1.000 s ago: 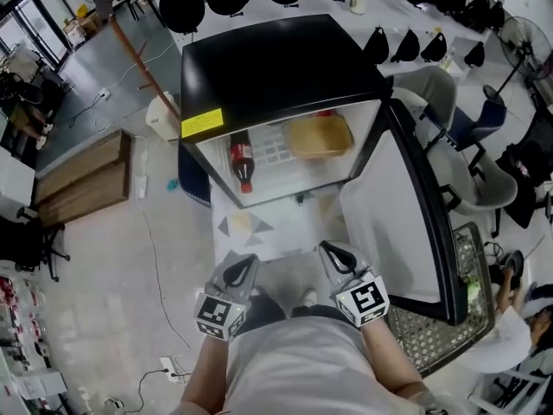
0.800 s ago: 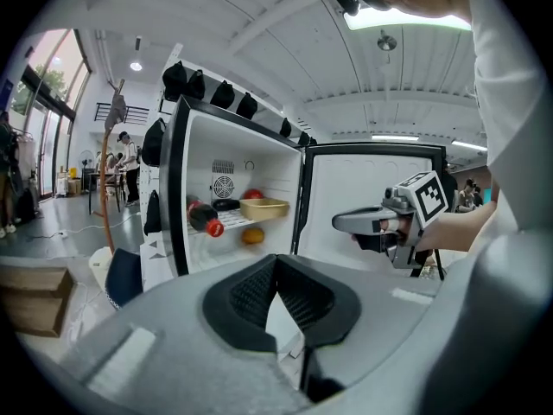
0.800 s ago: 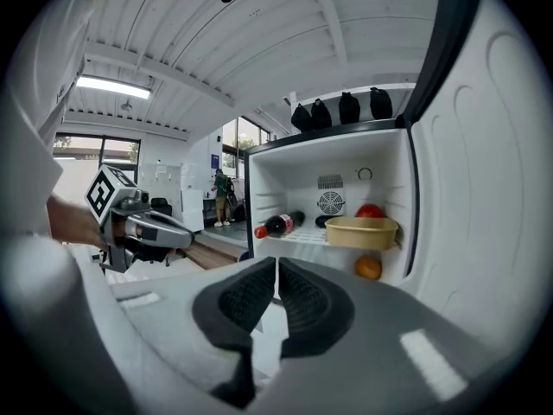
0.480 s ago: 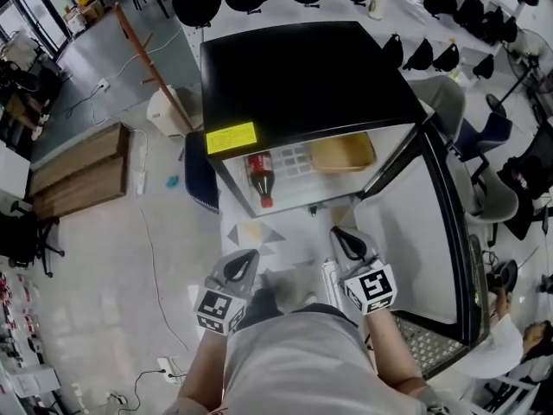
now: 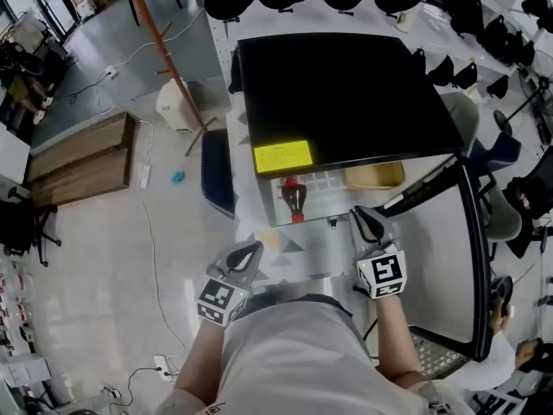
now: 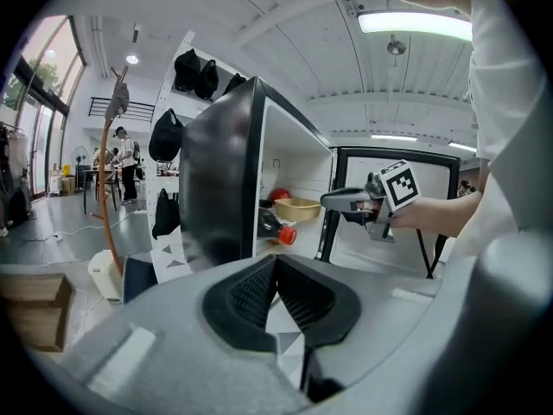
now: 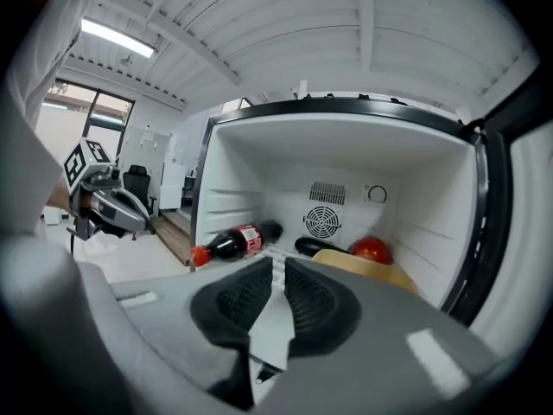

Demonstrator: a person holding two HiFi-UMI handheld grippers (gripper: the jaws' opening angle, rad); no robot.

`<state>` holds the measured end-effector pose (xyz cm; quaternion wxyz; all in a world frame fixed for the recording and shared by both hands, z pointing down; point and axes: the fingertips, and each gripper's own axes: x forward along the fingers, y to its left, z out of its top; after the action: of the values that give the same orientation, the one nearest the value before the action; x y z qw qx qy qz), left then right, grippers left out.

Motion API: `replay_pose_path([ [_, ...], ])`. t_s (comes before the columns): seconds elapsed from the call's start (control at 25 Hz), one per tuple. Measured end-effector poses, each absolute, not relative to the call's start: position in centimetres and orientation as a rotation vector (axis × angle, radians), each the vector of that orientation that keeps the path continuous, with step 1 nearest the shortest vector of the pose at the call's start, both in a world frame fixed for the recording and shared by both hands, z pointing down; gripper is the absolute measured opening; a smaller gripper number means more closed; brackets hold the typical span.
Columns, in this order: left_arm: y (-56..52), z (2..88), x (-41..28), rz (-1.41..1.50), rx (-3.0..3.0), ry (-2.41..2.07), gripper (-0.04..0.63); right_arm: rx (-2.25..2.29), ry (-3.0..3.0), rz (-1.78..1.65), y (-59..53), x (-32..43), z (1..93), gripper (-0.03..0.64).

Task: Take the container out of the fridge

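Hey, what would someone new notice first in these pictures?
A black fridge stands open on the pale floor. Inside, a cola bottle lies on its side at the left and a yellow container sits at the right. The left gripper and right gripper hover shut in front.

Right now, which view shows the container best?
Right gripper view: it looks straight into the fridge, with the container near and large. Head view shows only its front part under the fridge top; left gripper view shows it small and far.

Glossy blk fridge top [image 5: 346, 93], smooth white plastic liner [image 7: 259, 197], matt tan plastic container [image 7: 367, 269], far as I see.
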<state>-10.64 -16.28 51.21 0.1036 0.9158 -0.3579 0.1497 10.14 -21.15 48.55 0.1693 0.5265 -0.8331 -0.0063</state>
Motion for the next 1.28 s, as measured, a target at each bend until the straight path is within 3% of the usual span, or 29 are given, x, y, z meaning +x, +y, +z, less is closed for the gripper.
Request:
replay_pose_path([
  [0.64, -19.6, 52.8, -16.4, 0.427, 2.624, -1.108, 0.008, 1.414, -2.057, -0.181, -29.7, 10.9, 51.7, 0.18],
  [1.16, -20.2, 53.5, -17.4, 0.393, 2.591, -1.121, 0.008, 1.27, -1.923, -0.203, -30.8, 10.5, 54.1, 0.178],
  [1.28, -20.1, 53.4, -17.3, 0.388, 2.594, -1.117, 0.008, 1.274, -1.904, -0.211, -30.6, 10.8, 54.0, 0.132],
])
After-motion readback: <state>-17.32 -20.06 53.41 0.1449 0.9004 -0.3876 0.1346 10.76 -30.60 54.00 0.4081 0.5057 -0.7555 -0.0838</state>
